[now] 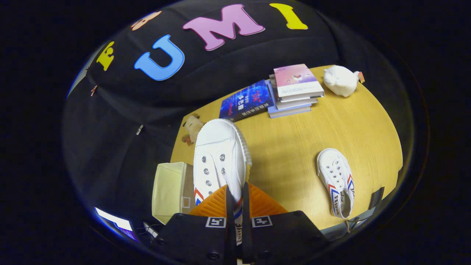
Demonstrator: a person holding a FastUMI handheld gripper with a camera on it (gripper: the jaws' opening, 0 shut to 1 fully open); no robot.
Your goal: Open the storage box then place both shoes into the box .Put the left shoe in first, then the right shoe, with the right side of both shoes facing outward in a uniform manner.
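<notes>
- Shoe (220, 156) in the grip: a white canvas sneaker with red and blue side stripes is held up off the table, toe pointing away from the camera, in the lower centre of the frame. The gripper (238, 206) has its two fingers clenched on the shoe's side wall near the heel opening, one finger outside and one apparently inside the collar; that thin wall is a sensible pinch point, since the sole would be too wide to span.
- Storage box (173, 193), cream fabric, sits at the lower left of the frame, just left of the held shoe, near the table's edge. Its top faces the camera; whether it is fully open I cannot tell from this angle.
- Second shoe (336, 182) lies on its sole on the wooden table (294, 147) at the lower right, well apart from the box, toe toward the far side. It looks untouched, which suits the order the task gives.
- Clutter at the far edge, upper centre to upper right: a dark blue book (245, 100) leaning beside a stack of books (296, 90), a white soft toy (340, 80), and a small tan figure (192, 127) further left.
- Likely step: carrying the first shoe toward the box, with the striped side kept turned as the task demands.
</notes>
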